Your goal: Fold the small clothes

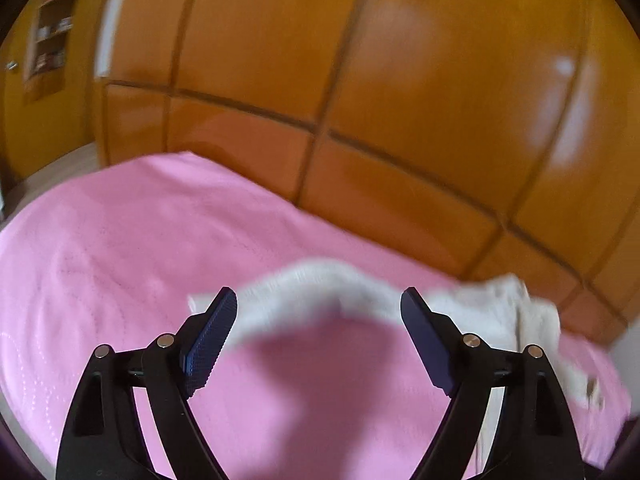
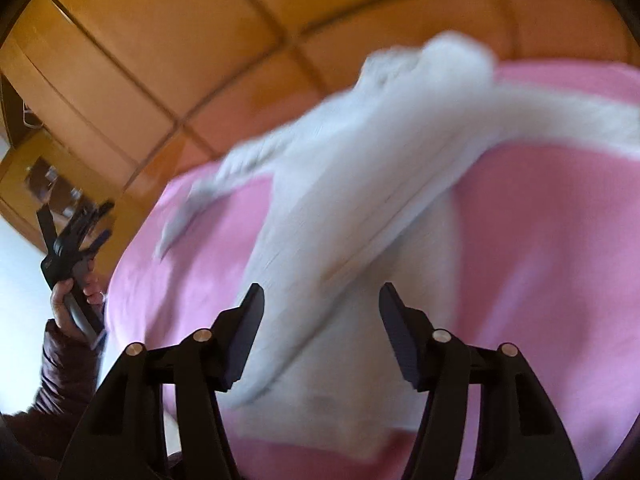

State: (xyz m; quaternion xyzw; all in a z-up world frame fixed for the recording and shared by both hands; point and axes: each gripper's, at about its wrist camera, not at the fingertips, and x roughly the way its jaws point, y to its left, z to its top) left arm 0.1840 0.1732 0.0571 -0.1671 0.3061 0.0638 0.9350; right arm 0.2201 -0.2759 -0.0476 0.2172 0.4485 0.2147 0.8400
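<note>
A small white garment, blurred, lies stretched across the pink bedspread. My right gripper hovers just above it with its jaws apart. The cloth shows in the gap, and the pads do not press on it. In the left wrist view the same white garment arcs just beyond the tips of my left gripper, which is open with nothing between its blue pads. The right wrist view also shows the left gripper off the bed's left edge, held up in a hand.
The pink bedspread covers the whole bed. Orange-brown wooden wardrobe doors stand close behind its far edge. A shelf unit is at the far left. A dark padded sleeve shows beside the bed.
</note>
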